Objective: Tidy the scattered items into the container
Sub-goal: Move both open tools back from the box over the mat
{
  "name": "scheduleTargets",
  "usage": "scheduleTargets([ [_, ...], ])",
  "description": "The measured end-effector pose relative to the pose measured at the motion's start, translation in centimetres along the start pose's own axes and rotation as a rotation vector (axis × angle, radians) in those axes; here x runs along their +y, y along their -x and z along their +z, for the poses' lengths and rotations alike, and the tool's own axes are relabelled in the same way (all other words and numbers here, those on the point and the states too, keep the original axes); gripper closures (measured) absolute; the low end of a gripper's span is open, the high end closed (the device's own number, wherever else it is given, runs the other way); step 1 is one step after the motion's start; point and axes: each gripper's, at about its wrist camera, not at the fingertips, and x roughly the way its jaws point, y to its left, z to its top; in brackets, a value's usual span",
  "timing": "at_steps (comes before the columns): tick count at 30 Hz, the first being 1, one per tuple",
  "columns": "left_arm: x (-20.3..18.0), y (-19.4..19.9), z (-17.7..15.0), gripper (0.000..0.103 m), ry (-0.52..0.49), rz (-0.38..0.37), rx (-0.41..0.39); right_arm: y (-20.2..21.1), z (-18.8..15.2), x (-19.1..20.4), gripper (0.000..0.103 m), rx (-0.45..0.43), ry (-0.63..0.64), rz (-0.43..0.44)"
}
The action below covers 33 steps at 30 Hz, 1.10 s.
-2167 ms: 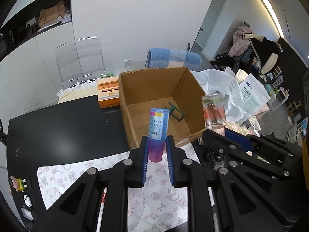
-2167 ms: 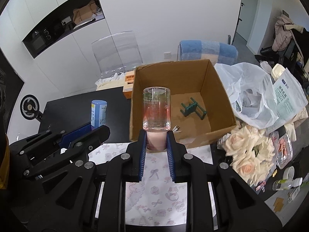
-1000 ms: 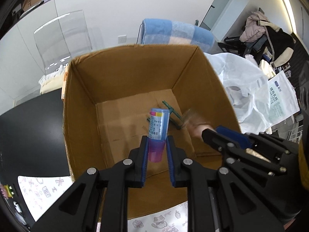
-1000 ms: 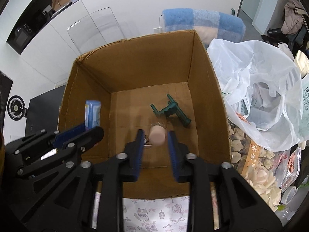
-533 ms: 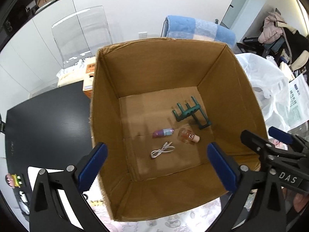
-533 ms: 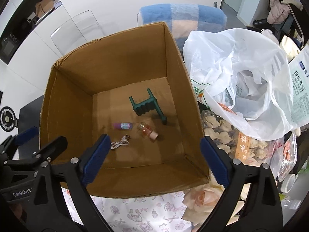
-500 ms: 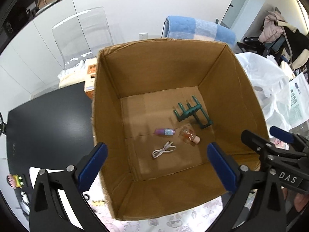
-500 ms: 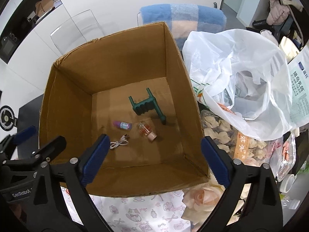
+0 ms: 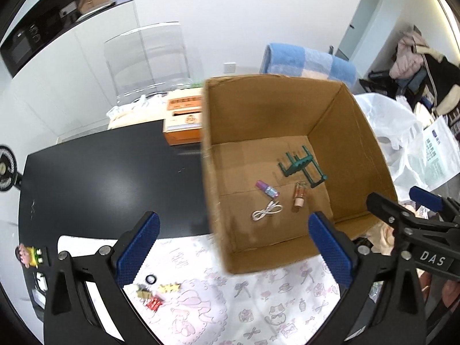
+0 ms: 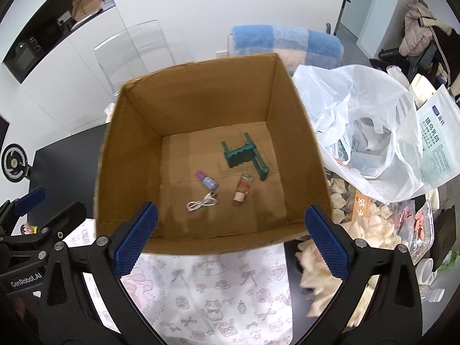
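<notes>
Left hand-held gripper [image 9: 233, 244]: spread wide, holding nothing, above the near-left corner of the box.
Right hand-held gripper [image 10: 228, 237]: spread wide, holding nothing, over the box's near wall.
Cardboard box [image 10: 135, 149]: open, on the black desk [image 9: 109, 178].
Box floor: purple bottle [image 10: 206, 181], clear bottle [image 10: 243, 191], white cable [image 10: 201, 201], green rack [image 10: 244, 155] at far right.
Outside box: small trinkets [image 9: 156, 291] on patterned mat [image 9: 258, 299], near left.
</notes>
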Motion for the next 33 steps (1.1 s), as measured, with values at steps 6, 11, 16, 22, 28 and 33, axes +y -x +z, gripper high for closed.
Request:
scheduleTargets([
  [6, 4.1, 2.3, -2.5, 0.001, 0.035, 0.008, -0.004, 1.8, -2.8, 3.9, 0.000, -0.004, 0.028, 0.010],
  [11, 7.7, 4.1, -5.4, 0.001, 0.061, 0.014, -0.002, 2.7, -6.0, 7.8, 0.000, 0.008, 0.058, 0.026],
  [16, 11.0, 4.9, -8.2, 0.001, 0.084, 0.026, 0.016, 2.8, -8.8, 11.4, 0.000, 0.036, 0.088, 0.035],
  [22, 14.6, 4.5, -11.8, 0.001, 0.093, 0.045, 0.065, 1.9, -12.1, 15.5, 0.000, 0.081, 0.122, 0.047],
  [28, 17.5, 3.5, -14.9, 0.001, 0.105, 0.045, 0.121, 0.3, -15.5, 19.1, 0.000, 0.140, 0.153, 0.051],
  [33, 19.3, 3.2, -17.2, 0.001, 0.097, 0.044, 0.156, -0.7, -17.6, 20.8, 0.000, 0.173, 0.160, 0.042],
])
